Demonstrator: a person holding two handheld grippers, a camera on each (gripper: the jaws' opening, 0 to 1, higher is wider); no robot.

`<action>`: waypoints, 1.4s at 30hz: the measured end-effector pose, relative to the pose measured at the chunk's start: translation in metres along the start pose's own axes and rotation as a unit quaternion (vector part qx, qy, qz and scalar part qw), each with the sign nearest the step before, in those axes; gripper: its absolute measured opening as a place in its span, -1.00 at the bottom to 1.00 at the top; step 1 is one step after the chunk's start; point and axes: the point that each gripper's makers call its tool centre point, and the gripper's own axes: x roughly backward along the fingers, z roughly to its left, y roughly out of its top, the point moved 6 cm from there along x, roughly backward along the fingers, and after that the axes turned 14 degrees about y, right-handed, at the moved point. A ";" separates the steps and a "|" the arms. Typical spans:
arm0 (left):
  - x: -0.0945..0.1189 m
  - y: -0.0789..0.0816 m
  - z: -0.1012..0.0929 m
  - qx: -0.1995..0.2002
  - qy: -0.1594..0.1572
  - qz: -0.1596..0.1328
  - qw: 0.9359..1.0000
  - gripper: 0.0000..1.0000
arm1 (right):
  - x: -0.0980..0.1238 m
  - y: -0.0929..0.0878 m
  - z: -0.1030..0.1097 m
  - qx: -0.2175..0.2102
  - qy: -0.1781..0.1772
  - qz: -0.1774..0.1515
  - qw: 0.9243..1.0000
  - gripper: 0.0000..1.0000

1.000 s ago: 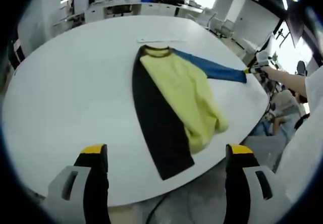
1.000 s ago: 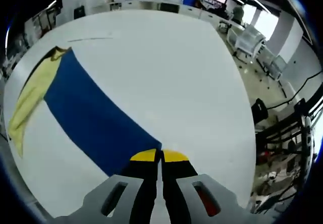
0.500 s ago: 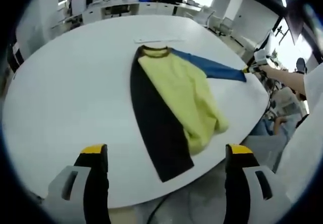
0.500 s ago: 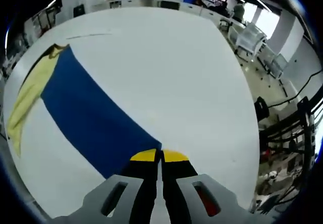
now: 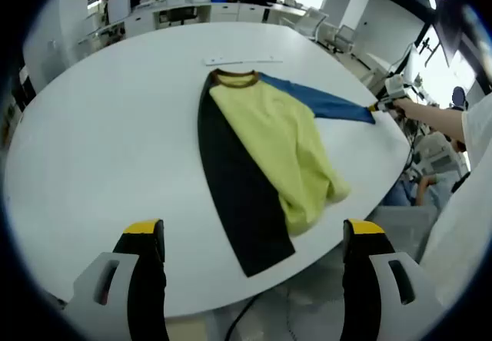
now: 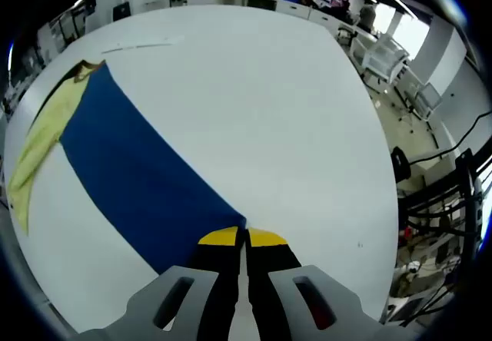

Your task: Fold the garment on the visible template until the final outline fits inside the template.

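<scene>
Our yellow, black and blue long-sleeved shirt [image 5: 265, 153] lies spread near the white tabletop's [image 5: 100, 141] right edge. Our right gripper [image 6: 244, 237] pinches its blue cuff [image 6: 219, 222]; our left gripper [image 5: 250, 237] hangs wide apart. It looks soft, light and floppy, so we judge hems and cuffs the best holds.

The left gripper view looks from beyond one edge of the white counter [image 5: 92, 149], held high and well back, facing across it to the far edge, with the whole garment [image 5: 269, 149] in sight. The right gripper view sits low and close at the garment's blue sleeve [image 6: 131, 180], facing along it across the counter. Both views share the sleeve, the garment's yellow body and the counter top.
</scene>
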 end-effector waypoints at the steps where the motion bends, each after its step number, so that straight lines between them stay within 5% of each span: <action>1: 0.000 0.000 0.000 0.000 0.000 0.001 1.000 0.86 | 0.000 0.000 0.000 0.000 0.000 0.000 1.000 -0.95; 42: 0.000 0.006 -0.003 -0.005 -0.003 -0.007 1.000 0.85 | 0.010 -0.001 -0.013 -0.010 -0.010 -0.025 1.000 -0.83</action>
